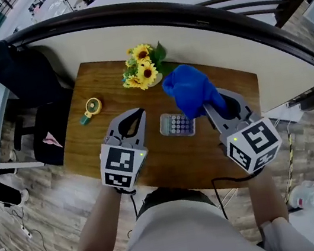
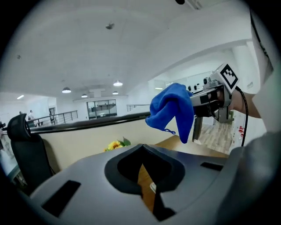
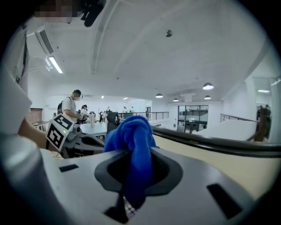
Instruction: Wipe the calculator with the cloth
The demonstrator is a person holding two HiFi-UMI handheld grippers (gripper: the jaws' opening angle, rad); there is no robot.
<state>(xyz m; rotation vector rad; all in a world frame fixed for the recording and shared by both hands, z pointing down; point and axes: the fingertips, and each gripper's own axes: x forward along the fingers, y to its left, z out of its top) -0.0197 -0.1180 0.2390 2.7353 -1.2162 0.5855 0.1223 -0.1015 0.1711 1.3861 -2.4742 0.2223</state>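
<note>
**Cloth up in the air, calculator waiting to be wiped**

Watched this from the side. Far left of the head view, a yellow tape measure (image 1: 92, 108) sat on the wooden table (image 1: 169, 162), well clear of the action, so I'd guess it had nothing to do with the job.

Next over, the left gripper (image 1: 130, 119) hovered just beside the calculator's left edge. Its own view showed the left gripper (image 2: 142, 176) with jaws drawn together and nothing between them, only a thin sliver of tabletop showing through. My read is that it was parked there to steady the calculator if it slid, but it wasn't touching it as far as I could tell.

Upper middle of the frame had a bunch of sunflowers (image 1: 141, 65), just decor and out of the wiping path.

The calculator (image 1: 177, 125) lay flat near the table's centre, keys up, between the two grippers.

Right of that, the blue cloth (image 1: 190, 89) hung bunched above the calculator's upper right, not on it. The right gripper (image 1: 216, 104) had it pinched, and the right gripper view showed the cloth (image 3: 131, 136) clamped between closed jaws with a fold drooping down. Holding it with that loose tail made sense to me, since it left soft fabric to drag over the keys. The wiping itself looked not yet started.
</note>
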